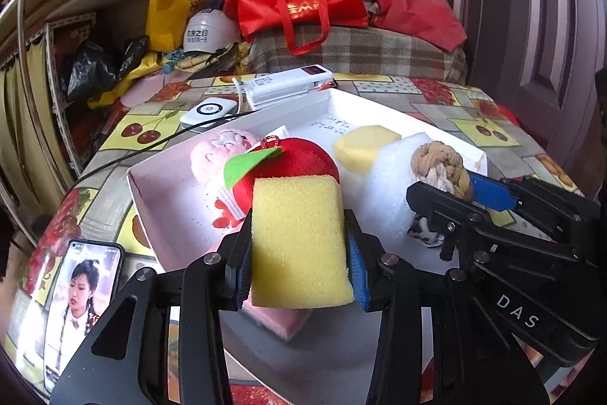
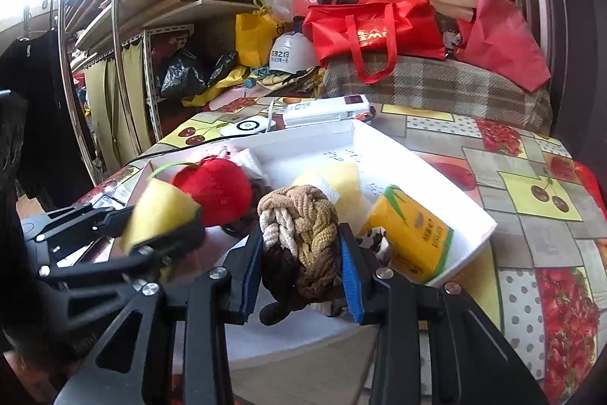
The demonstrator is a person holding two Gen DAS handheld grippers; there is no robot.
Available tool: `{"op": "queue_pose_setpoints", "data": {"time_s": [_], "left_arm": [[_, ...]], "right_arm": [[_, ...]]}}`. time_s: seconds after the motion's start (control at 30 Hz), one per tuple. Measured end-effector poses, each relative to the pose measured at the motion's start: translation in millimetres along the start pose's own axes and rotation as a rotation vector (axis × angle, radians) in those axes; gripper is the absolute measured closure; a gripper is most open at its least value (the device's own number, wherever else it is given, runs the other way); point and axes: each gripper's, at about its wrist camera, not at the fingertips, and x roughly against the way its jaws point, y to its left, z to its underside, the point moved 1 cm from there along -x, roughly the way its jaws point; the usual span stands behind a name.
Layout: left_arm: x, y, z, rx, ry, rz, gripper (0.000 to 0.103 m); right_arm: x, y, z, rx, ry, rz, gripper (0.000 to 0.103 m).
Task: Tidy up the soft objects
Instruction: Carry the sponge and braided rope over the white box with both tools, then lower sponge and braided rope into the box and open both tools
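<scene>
The sponge [image 1: 299, 241] is a yellow block with a coarse, open-pored face and rounded corners, clamped between the blue pads of the left gripper [image 1: 299, 264] above the near end of the white tray [image 1: 379, 109]. Beside it the right gripper [image 2: 301, 268] is closed on a braided knot [image 2: 303, 234] of thick cord in tan, cream and dark brown, a lumpy ball also held over the tray's near end. Just behind the sponge in the tray sits a red plush apple [image 1: 303, 154] with a green felt leaf, and to its left a fuzzy pink toy [image 1: 224, 154]. Farther back lie a pale yellow foam piece [image 1: 364, 147] with cut facets and a sheet of white foam [image 1: 390, 169]. A glossy yellow tissue pack [image 2: 413, 234] leans at the tray's right wall. The tray rests on a fruit-print tablecloth [image 2: 531, 185], with a phone [image 1: 79, 295] lit at the left edge.
</scene>
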Motion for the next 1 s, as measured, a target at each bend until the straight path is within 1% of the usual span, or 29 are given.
{"op": "queue_pose_setpoints", "data": {"time_s": [0.07,0.13,0.27,0.37,0.4,0.43,0.47,0.5,0.53,0.57,0.6,0.63,0.73,0.77,0.8,0.83,0.9,0.97,1.0], "left_arm": [[-7.6,3.8,0.3,0.018,0.039,0.031,0.063],[-12.0,4.8,0.6,0.025,0.064,0.027,0.063],[-5.1,0.9,0.1,0.005,0.030,-0.019,0.062],[-1.8,0.5,0.7,0.001,0.012,-0.050,0.062],[-0.7,1.7,0.8,0.006,0.008,-0.053,0.062],[0.3,3.6,0.9,0.014,0.003,-0.054,0.062],[1.7,6.8,0.9,0.028,-0.004,-0.056,0.062],[2.9,10.1,1.0,0.043,-0.009,-0.062,0.062],[3.5,12.9,0.8,0.058,-0.012,-0.067,0.060],[3.9,15.8,1.1,0.072,-0.014,-0.066,0.058],[3.8,17.2,1.1,0.079,-0.012,-0.067,0.054],[3.5,18.6,1.2,0.084,-0.010,-0.070,0.052],[3.5,20.9,0.7,0.095,-0.012,-0.073,0.051],[4.2,21.6,0.8,0.101,-0.015,-0.075,0.048],[4.7,22.7,1.0,0.111,-0.018,-0.079,0.039],[5.6,25.1,1.2,0.126,-0.022,-0.083,0.027],[9.4,29.5,1.8,0.150,-0.041,-0.081,0.015],[17.9,26.4,2.0,0.138,-0.084,-0.093,0.014],[24.5,22.5,2.5,0.121,-0.119,-0.108,0.014]], "right_arm": [[-3.1,1.2,-1.0,-0.008,0.006,0.002,0.066],[-7.6,-2.3,-1.4,-0.030,0.025,-0.021,0.066],[-18.0,-7.9,-1.8,-0.076,0.069,-0.049,0.065],[-20.6,-6.5,-1.4,-0.075,0.087,-0.054,0.063],[-19.7,-5.7,-1.3,-0.071,0.085,-0.054,0.061],[-18.6,-5.5,-1.2,-0.069,0.082,-0.047,0.054],[-17.6,-5.6,-1.4,-0.070,0.078,-0.033,0.051],[-16.2,-7.4,-1.7,-0.073,0.071,-0.020,0.041],[-13.5,-9.8,-1.4,-0.085,0.060,-0.010,0.025],[-12.4,-12.5,-1.5,-0.093,0.052,-0.009,0.018],[-9.4,-17.0,-1.2,-0.109,0.036,-0.010,0.014],[-6.6,-19.3,-0.9,-0.120,0.023,-0.011,0.012],[-2.3,-18.5,-2.0,-0.117,-0.005,-0.004,0.010],[-1.7,-17.1,-2.9,-0.111,-0.010,0.001,0.009],[-0.7,-15.6,-3.1,-0.103,-0.017,0.006,0.008],[-0.5,-14.8,-3.6,-0.100,-0.021,0.009,0.005],[1.0,-15.9,-4.1,-0.107,-0.033,0.014,0.000],[5.6,-20.9,-3.6,-0.132,-0.059,0.019,0.000],[7.6,-21.6,-3.6,-0.136,-0.070,0.025,0.000]]}}
